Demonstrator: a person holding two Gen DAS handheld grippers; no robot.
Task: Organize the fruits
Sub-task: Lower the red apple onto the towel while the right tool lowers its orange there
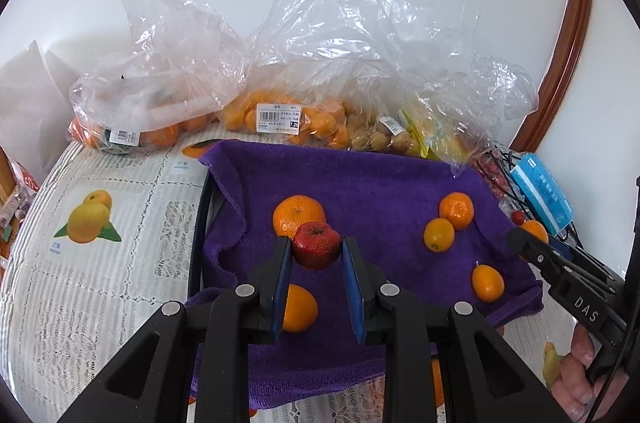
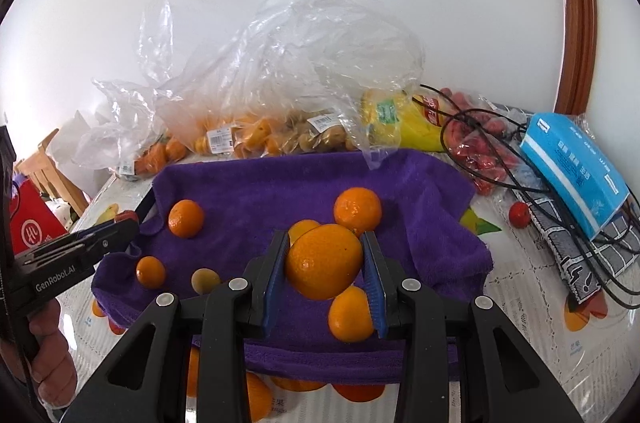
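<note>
My left gripper (image 1: 316, 250) is shut on a small red apple (image 1: 316, 250), held above the purple towel (image 1: 360, 179). Several oranges lie on the towel: a large one (image 1: 298, 215) behind the apple, one (image 1: 298, 308) under the left finger, others to the right (image 1: 456, 210). My right gripper (image 2: 325, 257) is shut on a large orange (image 2: 324, 261) above the towel (image 2: 248, 191). More oranges (image 2: 357, 211) (image 2: 185, 218) and a small greenish fruit (image 2: 205, 280) lie on it. The left gripper shows at that view's left edge (image 2: 100, 239).
Clear plastic bags of oranges and small fruits (image 1: 280, 119) stand behind the towel against the wall. A blue tissue pack (image 2: 572, 171), black cables (image 2: 520, 183), a bag of red fruits (image 2: 480, 151) and a loose red fruit (image 2: 519, 214) lie to the right.
</note>
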